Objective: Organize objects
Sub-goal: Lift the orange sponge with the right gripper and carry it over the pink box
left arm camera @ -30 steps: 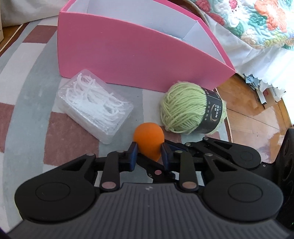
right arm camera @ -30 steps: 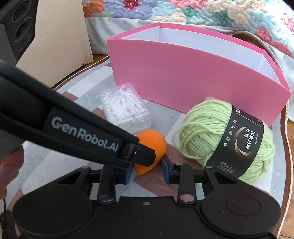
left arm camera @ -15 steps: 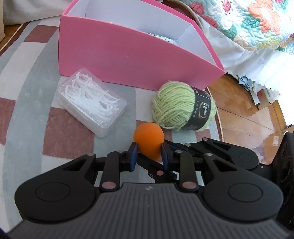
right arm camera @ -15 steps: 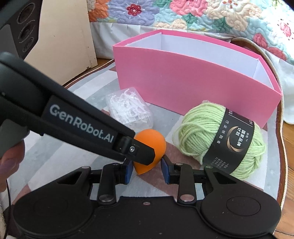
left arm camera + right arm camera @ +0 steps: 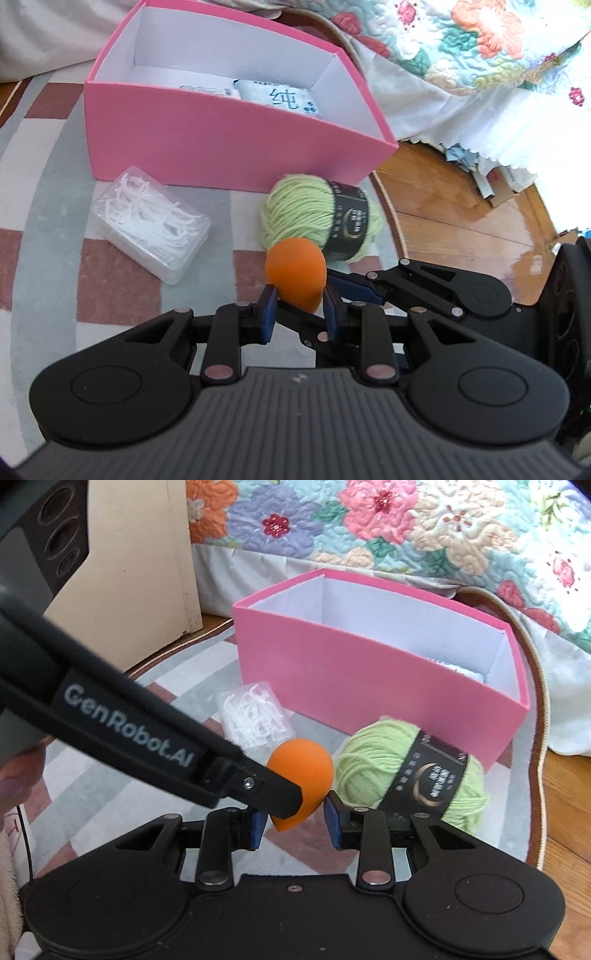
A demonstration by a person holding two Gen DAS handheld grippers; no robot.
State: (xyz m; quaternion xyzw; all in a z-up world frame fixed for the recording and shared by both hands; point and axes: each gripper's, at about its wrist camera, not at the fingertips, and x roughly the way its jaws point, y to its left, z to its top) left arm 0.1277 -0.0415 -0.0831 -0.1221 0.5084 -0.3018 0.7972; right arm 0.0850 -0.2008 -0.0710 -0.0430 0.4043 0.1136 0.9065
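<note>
One orange sponge [image 5: 295, 275] clenched by the left gripper [image 5: 300, 314]; whether the right gripper [image 5: 293, 821] grips it, I cannot tell. One pink box [image 5: 229, 147], one yarn ball [image 5: 314, 216], one floss-pick case [image 5: 147, 221] on a checked rug [image 5: 48, 206] beside a quilted bed [image 5: 406, 528].

Left gripper [image 5: 299, 314], right gripper [image 5: 293, 821]: fingers seemingly clamped.

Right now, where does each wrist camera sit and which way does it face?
Left wrist: rides the left gripper, angled down at the rug; its fingers pinch the orange makeup sponge, the right gripper's linkage showing at right.
Right wrist: rides the right gripper, angled down; the left gripper crosses from the left, a hand at the left edge.
Both see the sponge, pink box, green yarn ball and floss-pick box.
</note>
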